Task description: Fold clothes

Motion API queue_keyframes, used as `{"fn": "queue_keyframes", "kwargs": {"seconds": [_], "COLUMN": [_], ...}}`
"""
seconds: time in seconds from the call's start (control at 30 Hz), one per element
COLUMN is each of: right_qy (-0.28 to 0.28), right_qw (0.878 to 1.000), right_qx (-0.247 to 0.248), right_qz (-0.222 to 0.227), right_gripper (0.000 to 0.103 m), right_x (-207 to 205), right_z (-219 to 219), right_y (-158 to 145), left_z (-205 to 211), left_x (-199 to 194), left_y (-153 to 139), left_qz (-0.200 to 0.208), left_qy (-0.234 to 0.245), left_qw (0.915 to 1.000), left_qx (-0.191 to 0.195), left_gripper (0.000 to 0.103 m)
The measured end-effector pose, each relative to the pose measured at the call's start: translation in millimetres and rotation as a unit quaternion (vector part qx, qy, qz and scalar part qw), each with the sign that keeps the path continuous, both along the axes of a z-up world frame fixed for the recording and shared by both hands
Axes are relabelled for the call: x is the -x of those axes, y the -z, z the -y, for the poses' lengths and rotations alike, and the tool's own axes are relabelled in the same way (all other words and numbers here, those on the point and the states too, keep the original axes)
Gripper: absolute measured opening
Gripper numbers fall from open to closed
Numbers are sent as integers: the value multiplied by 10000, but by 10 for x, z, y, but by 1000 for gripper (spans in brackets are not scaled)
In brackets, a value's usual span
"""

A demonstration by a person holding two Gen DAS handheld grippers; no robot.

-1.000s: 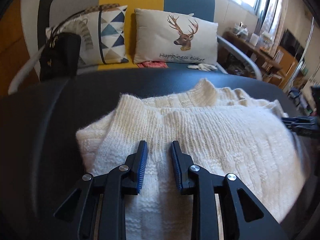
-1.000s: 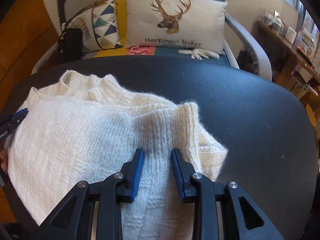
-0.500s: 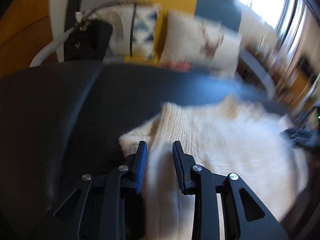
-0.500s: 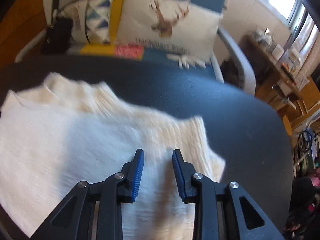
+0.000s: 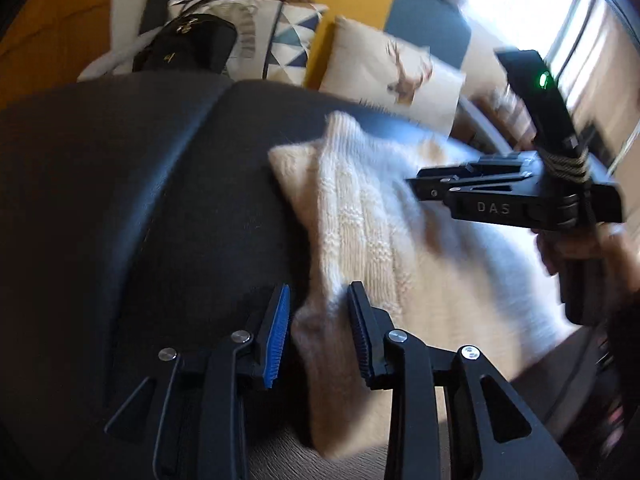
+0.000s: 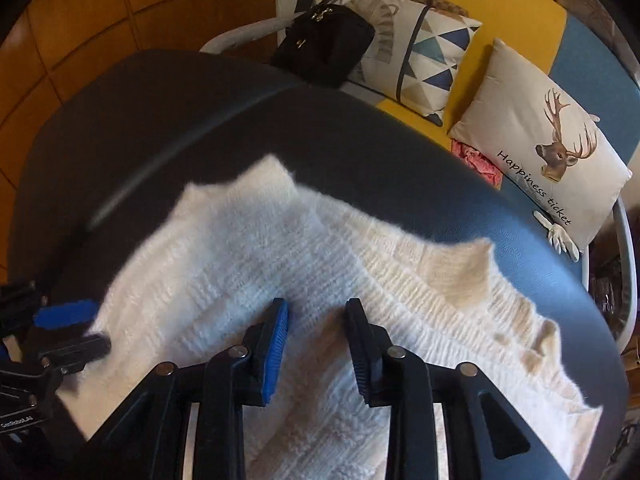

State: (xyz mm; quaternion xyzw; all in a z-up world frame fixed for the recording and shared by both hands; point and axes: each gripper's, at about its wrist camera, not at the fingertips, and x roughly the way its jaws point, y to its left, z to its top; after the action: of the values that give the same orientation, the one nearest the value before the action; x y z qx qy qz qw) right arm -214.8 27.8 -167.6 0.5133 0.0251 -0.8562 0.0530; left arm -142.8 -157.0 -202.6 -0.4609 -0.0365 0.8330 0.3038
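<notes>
- On the dark surface, left portion: bare black top with a seam line running across it.
- Left gripper: jaws apart, having just been opening; the sweater's near edge lies between the pads, which do not press on it.
- Sweater: cream knit, folded, lying flat mid-surface, its near part draped over the front edge.
- Right gripper: jaws apart, hovering above the knit; whether it touches is unclear.
- Behind the surface, on a sofa: black bag, triangle-pattern cushion, deer cushion printed "Happiness ticket", white glove.
</notes>
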Motion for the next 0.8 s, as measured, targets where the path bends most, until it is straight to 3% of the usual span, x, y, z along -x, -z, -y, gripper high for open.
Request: {"fn": "queue_keyframes", "kwargs": {"seconds": [0.1,0.2,0.3,0.4,0.47,0.6,0.7,0.8], "right_qy": [-190,-566,-677,-288,-259,-213,79,536], "right_qw": [9986,9973,9973,9991,9985,9987,9999,9977], "right_qx": [380,366,-226,75,225,217,-62,384], "right_qz": [-304,-282,-171,-285,-425,-401,-71,-161], "right_gripper": [30,30,29,29,29,30,31,30], "right_x": [-102,-127,-51,-157,-408,-1012,-1149,-1405], "right_z": [117,409,618,570,519,516,436,292], "right_y": [-224,-132,158,-19,-172,-184,114,140], "left_z": [123,162,68,81,146,203,54,5], "left_x": [-114,-277,-476,-619,-678,-773,-699,-691], "left_y": [-19,83,193,151,104,25,117,162], "left_qz": [-24,78,36,-258,-353,-417,-274,-241], "left_qy": [29,276,539,505,378,467,570,594], "left_qw": [9999,9995,9984,9980,9984,9980,9978,9964], "left_qx": [-148,-112,193,296,208,-99,206,551], "left_gripper": [33,33,33,31,31,34,35,35]}}
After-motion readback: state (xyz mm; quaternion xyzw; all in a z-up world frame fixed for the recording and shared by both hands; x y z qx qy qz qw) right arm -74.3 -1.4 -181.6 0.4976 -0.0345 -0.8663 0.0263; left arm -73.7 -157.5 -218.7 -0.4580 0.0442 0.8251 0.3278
